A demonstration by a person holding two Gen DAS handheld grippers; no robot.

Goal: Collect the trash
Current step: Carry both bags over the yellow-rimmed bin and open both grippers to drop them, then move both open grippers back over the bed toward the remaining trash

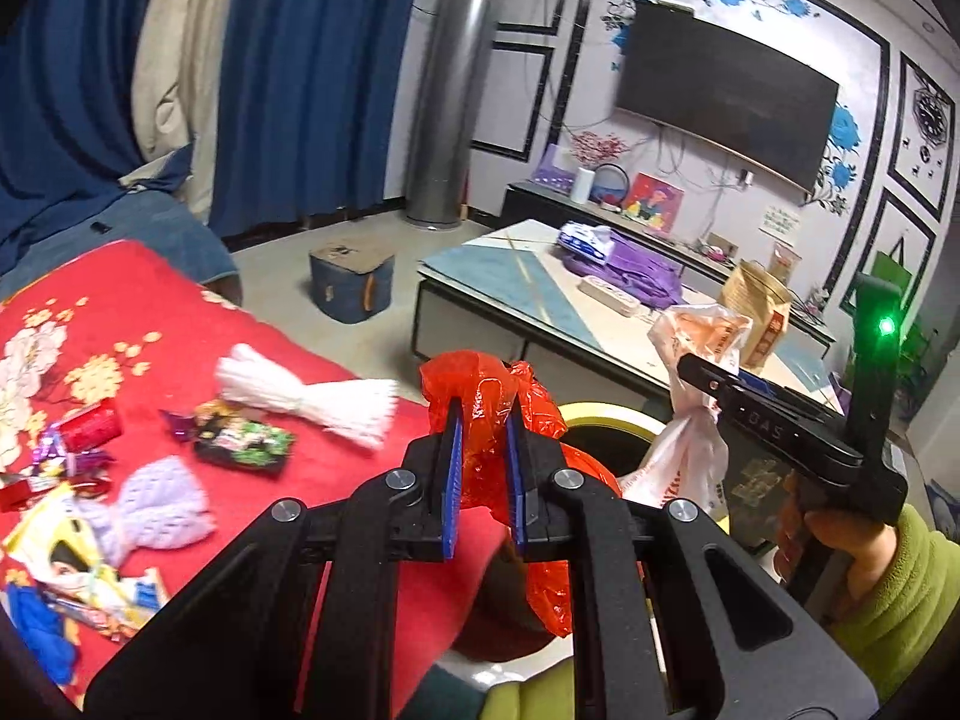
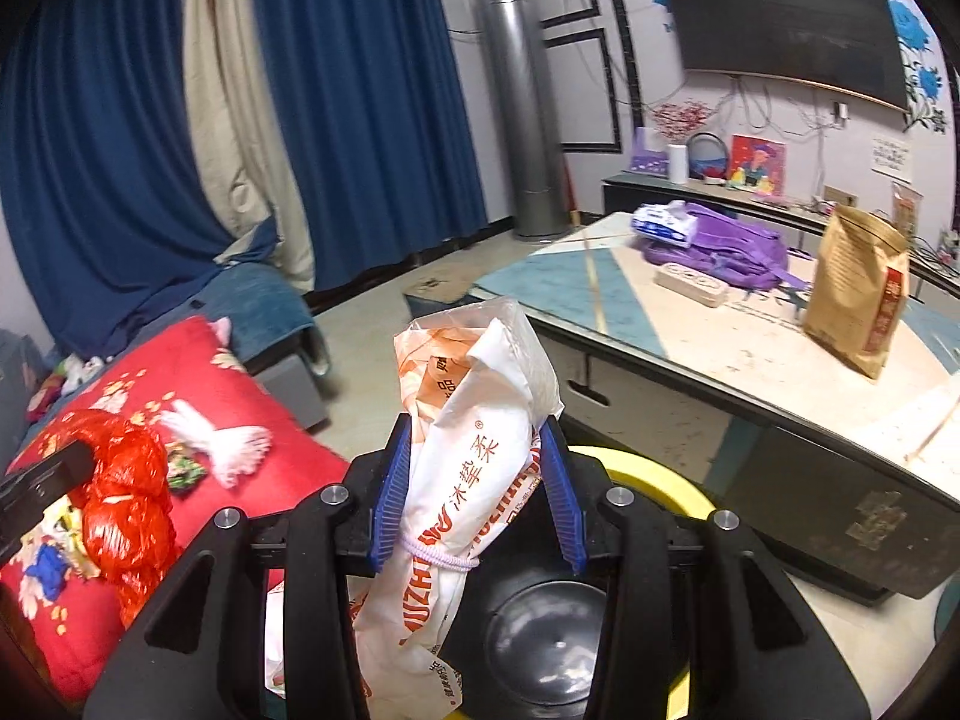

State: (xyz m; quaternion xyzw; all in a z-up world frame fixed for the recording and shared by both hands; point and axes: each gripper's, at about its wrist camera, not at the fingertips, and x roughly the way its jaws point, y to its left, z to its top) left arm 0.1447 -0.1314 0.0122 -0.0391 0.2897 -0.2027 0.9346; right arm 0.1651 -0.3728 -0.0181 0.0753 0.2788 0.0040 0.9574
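Left gripper [image 1: 483, 414] clamps a red plastic bag [image 1: 480, 396]; right gripper [image 2: 477, 450] clamps a white printed bag [image 2: 474, 420] above the yellow-rimmed black bin [image 2: 552, 642].

Two plastic bags: one red bag [image 1: 480, 414], one white bag [image 2: 474, 450]. One yellow-rimmed bin [image 2: 660, 474], lower centre. Two white tassel bundles [image 1: 306, 396], left.

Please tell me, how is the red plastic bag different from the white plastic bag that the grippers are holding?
The red plastic bag is plain translucent red; the white plastic bag carries orange printed lettering. The red one is in the left gripper, the white one in the right gripper. The white bag has a pale elastic band around its middle; no band shows on the red one. Both are crumpled, pinched between blue-padded jaws and held by the yellow-rimmed bin.
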